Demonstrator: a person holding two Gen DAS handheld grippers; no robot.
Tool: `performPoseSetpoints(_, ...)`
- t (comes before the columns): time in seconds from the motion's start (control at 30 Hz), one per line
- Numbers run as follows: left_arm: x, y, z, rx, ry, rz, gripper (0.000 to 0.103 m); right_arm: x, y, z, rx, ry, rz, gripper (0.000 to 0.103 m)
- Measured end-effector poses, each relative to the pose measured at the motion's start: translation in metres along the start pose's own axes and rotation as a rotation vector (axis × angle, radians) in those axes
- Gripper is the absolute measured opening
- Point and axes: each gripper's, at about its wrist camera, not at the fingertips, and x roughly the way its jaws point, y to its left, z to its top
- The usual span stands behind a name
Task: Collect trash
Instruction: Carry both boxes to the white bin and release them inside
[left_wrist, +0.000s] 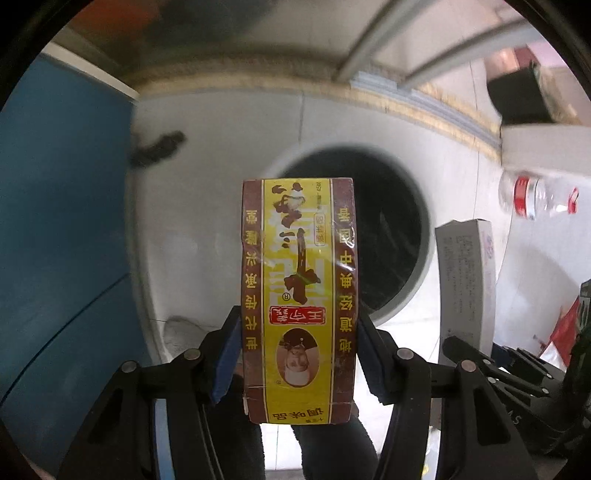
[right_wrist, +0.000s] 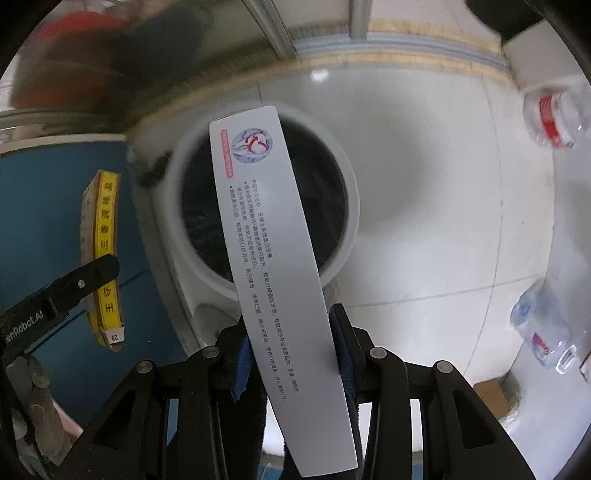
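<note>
Below both grippers sits one round white bin with a black liner (left_wrist: 369, 229), filling the middle of each wrist view.

One yellow and brown cardboard seasoning box printed with Chinese characters (left_wrist: 298, 299) stands upright in the centre of the left wrist view, in front of the bin's mouth. The left gripper (left_wrist: 297, 354) is clamped on it, one blue pad pressing each narrow side near the box's lower end. In the right wrist view the same box appears at the left edge, edge-on against a blue surface (right_wrist: 55, 206), with one black finger across it.

One long white cardboard toothpaste box with a round red and blue logo (right_wrist: 273, 266) runs from the bottom centre of the right wrist view up to the upper middle, tilted a little left, its top end overlapping the bin's opening. The right gripper (right_wrist: 291, 350) is closed on it, blue pads against both long edges. In the left wrist view this box shows at the right.

Two clear plastic bottles with red labels lie on the pale tiled floor (right_wrist: 424, 166) in the right wrist view: one at the upper right (right_wrist: 554, 118), one at the lower right (right_wrist: 543, 328). The left wrist view shows only one of them, at the right edge, blurred.
</note>
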Motion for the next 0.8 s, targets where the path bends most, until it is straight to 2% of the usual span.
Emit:
performPoseSetpoints(0.17,0.025,-0.009,0.012,0.023,0.070,-0.041,0.056,0.037,-0.012,0.012,0.022,0.065,0.024,0.041)
performPoseSetpoints(0.23,0.027,-0.007,0.013,0.028,0.068,-0.039,0.078,0.046,-0.008,0.014,0.024,0.083,0.025,0.042)
performPoseSetpoints(0.27,0.028,-0.007,0.015,0.033,0.063,-0.039,0.097,0.047,-0.007,0.016,0.020,0.084,0.027,0.048)
performPoseSetpoints(0.3,0.023,-0.007,0.013,0.038,0.050,-0.038,0.102,0.046,-0.007,0.018,0.017,0.081,0.026,0.063)
performPoseSetpoints(0.37,0.034,-0.007,0.017,0.048,0.033,-0.016,0.102,0.042,-0.004,0.020,0.010,0.062,0.024,0.077)
performPoseSetpoints(0.47,0.028,-0.003,0.014,0.049,0.005,0.009,0.102,0.029,0.000,0.018,-0.005,0.019,-0.012,0.100)
performPoseSetpoints(0.67,0.006,0.003,-0.001,0.040,-0.064,0.112,0.102,-0.009,0.015,0.002,-0.020,-0.084,-0.112,0.103)
performPoseSetpoints(0.8,-0.022,0.003,-0.018,0.034,-0.106,0.157,0.102,-0.034,0.023,-0.008,-0.023,-0.137,-0.138,0.103)
